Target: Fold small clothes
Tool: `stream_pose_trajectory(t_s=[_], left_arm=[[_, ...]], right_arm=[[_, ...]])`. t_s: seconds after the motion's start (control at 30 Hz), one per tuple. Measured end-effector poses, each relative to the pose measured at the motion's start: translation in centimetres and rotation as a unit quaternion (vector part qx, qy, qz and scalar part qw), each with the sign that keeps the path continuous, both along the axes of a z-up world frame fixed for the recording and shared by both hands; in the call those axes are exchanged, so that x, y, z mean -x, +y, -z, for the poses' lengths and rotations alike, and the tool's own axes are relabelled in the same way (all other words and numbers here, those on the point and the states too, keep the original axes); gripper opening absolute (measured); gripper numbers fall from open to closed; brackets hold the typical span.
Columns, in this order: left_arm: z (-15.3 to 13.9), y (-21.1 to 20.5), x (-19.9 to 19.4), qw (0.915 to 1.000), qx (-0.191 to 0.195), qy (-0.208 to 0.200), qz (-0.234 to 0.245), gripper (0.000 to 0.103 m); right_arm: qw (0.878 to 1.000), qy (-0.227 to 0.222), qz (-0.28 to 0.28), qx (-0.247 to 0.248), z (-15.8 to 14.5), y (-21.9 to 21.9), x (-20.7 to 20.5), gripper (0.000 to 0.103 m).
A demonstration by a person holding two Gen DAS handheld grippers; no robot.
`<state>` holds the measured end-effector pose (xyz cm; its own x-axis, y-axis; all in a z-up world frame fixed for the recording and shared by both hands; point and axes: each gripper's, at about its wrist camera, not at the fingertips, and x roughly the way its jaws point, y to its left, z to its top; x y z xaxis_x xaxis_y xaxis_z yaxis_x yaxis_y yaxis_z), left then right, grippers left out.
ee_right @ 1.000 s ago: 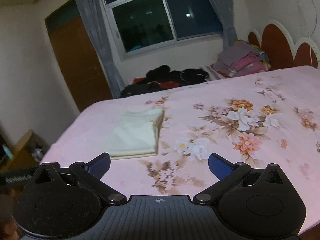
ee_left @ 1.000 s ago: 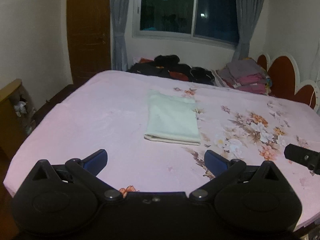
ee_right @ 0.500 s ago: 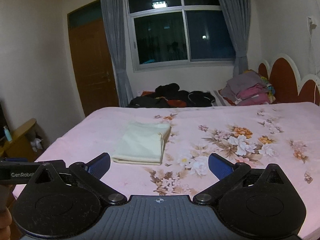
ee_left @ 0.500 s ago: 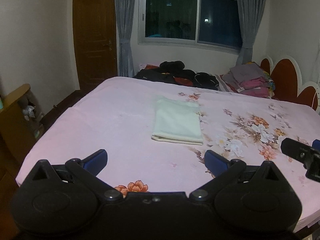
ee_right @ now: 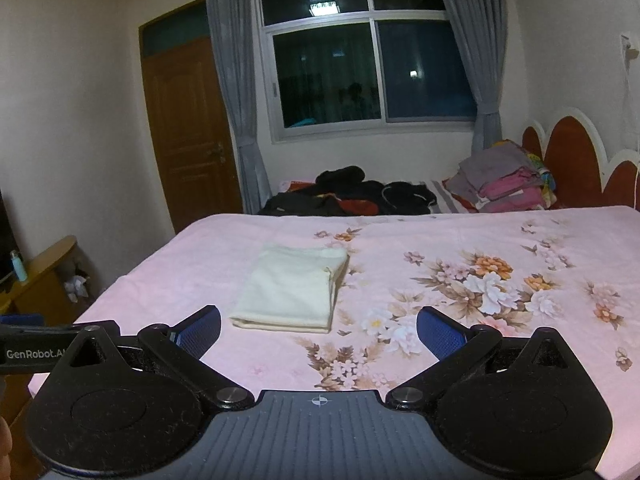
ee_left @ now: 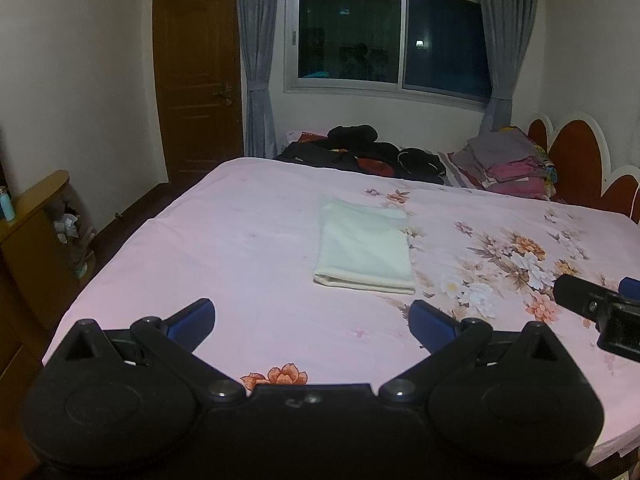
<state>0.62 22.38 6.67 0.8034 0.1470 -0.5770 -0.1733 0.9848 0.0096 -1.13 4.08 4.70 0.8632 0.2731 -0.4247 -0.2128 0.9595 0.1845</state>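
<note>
A pale cream garment [ee_left: 365, 249] lies folded into a neat rectangle on the pink floral bedsheet [ee_left: 248, 240]; it also shows in the right wrist view [ee_right: 294, 290]. My left gripper [ee_left: 311, 318] is open and empty, held back from the bed's near edge, well short of the garment. My right gripper [ee_right: 319, 332] is open and empty, also held back near the bed's front edge. The right gripper's body shows at the right edge of the left wrist view [ee_left: 600, 312].
A pile of dark clothes [ee_left: 360, 154] lies at the bed's far edge. A stack of folded grey and pink clothes [ee_left: 508, 164] sits by the red headboard [ee_left: 576, 160]. A wooden shelf [ee_left: 36, 232] stands left of the bed, a door [ee_left: 196, 80] behind.
Both grippers have pulled back and risen away from the bed, so the folded garment looks smaller and farther. Both stay open and empty.
</note>
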Motion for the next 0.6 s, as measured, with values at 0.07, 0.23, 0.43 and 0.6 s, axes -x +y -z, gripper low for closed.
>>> stream_pose_trajectory(t_s=[0.07,0.23,0.43,0.6], left_arm=[[-0.04,0.04,-0.02,1.0000,-0.003,0.000,0.000,0.103],[-0.06,0.06,-0.19,1.0000,-0.009,0.003,0.000,0.103],[-0.01,-0.03,-0.24,1.0000,-0.008,0.005,0.001,0.103],[-0.01,0.04,-0.23,1.0000,-0.008,0.005,0.001,0.103]], right_arm=[[1.000,0.002,-0.002,-0.003,0.05,-0.17,-0.13,0.103],[1.000,0.005,0.000,-0.007,-0.04,-0.14,-0.34,0.103],[1.000,0.005,-0.001,-0.007,-0.01,-0.18,-0.35,0.103],[1.000,0.005,-0.004,-0.005,-0.06,-0.13,-0.35,0.103]])
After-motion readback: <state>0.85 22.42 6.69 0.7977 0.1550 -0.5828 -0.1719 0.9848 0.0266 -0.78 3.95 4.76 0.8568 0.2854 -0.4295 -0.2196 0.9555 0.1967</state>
